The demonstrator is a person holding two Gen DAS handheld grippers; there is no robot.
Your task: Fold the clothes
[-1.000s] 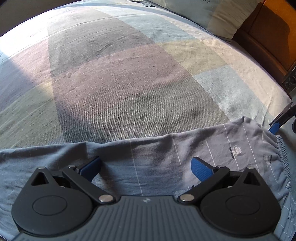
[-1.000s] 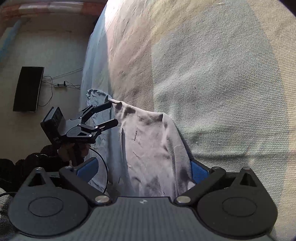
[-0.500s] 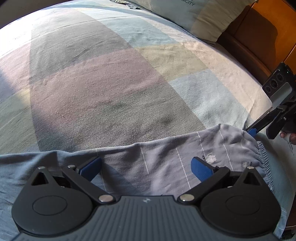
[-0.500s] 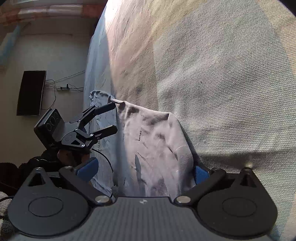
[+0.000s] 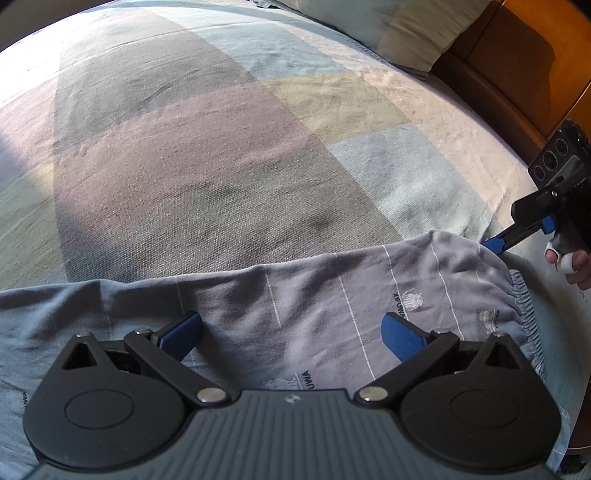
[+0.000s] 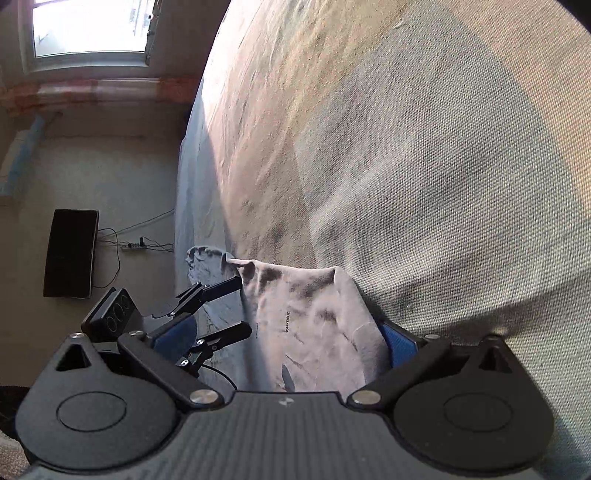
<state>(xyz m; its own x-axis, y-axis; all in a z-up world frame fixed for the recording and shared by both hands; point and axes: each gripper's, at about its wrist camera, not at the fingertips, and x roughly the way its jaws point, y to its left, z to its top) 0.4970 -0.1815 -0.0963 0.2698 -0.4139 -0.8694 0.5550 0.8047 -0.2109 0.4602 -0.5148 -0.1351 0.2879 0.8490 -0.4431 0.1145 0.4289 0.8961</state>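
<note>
I'm working in a home bedroom: a bed (image 5: 221,155) under a colour-block sheet, a pillow (image 5: 413,33) at the far right against a wooden headboard (image 5: 517,66), and a window (image 6: 88,29) above the floor.

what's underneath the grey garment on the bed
The checked bedsheet lies under the garment, showing beyond its far edge. A lighter blue layer shows at the elastic end; whatever else it covers is hidden.

A bedspread (image 5: 229,158) in broad grey, pink, yellow and pale blue blocks covers the bed. A pillow (image 5: 413,26) lies against the wooden headboard (image 5: 517,62). On the floor stand a black box (image 6: 70,253) and a power strip (image 6: 135,244), below a bright window (image 6: 88,26).
</note>
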